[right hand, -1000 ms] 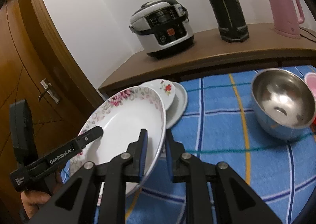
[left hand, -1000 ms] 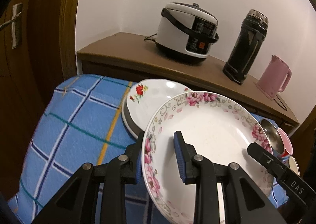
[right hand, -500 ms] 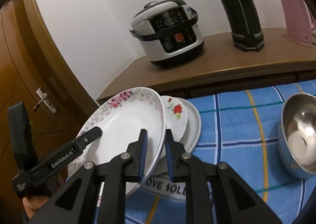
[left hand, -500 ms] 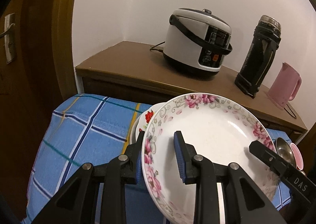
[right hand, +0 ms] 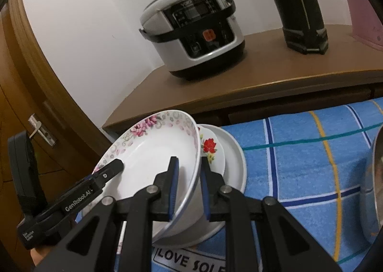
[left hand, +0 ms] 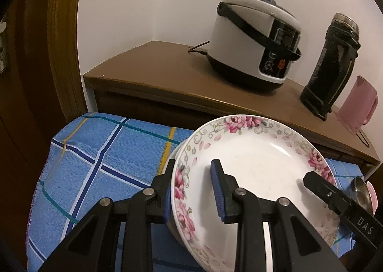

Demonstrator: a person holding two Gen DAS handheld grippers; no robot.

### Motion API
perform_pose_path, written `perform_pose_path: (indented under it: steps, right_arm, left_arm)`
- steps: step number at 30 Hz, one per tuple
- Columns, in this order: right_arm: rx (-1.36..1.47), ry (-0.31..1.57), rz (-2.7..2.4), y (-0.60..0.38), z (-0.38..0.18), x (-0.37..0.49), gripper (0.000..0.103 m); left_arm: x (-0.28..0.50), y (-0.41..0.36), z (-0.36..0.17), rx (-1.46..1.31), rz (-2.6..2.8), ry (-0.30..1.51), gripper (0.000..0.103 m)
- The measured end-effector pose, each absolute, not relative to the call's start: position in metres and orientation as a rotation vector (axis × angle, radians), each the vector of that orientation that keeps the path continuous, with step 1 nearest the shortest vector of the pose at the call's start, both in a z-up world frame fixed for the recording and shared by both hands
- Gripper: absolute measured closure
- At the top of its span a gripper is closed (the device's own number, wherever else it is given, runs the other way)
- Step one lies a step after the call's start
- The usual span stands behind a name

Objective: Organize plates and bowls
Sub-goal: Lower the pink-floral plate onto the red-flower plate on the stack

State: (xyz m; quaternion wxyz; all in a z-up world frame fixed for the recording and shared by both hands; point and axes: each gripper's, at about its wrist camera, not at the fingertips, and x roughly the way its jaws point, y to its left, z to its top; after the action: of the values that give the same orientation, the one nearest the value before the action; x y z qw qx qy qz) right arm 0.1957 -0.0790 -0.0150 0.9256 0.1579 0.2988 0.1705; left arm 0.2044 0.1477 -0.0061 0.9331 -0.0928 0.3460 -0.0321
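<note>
Floral plate (left hand: 253,166) carried over plate stack (right hand: 229,152), left tool (left hand: 194,190) and right tool (right hand: 189,188) both clamping its rim

Open blue checked cloth (left hand: 103,164) is lying free to the left of the plates, w/ nothing standing on it up to the wooden door frame (left hand: 63,39) at the far left. The pink-flowered plate (left hand: 251,171) is sitting over the stacked plates (right hand: 229,157), filling the middle. Behind, the wooden counter (left hand: 167,75) edge is blocking the way fwd; rice cooker (left hand: 253,42), black flask (left hand: 330,68) & pink kettle (left hand: 359,104) are crowding its right part (left corner is sitting bare). On the right a steel bowl (right hand: 374,190) is closing in, w/ a strip of cloth betw. it and the stack.
</note>
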Motion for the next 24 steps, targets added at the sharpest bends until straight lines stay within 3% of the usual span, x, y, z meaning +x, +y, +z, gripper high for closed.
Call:
perform_pose_path:
  steps: [24]
  right_arm:
    - [0.289, 0.649, 0.336, -0.072, -0.038, 0.214, 0.086]
  left_arm:
    - [0.215, 0.142, -0.015, -0.128, -0.014, 0.699, 0.072]
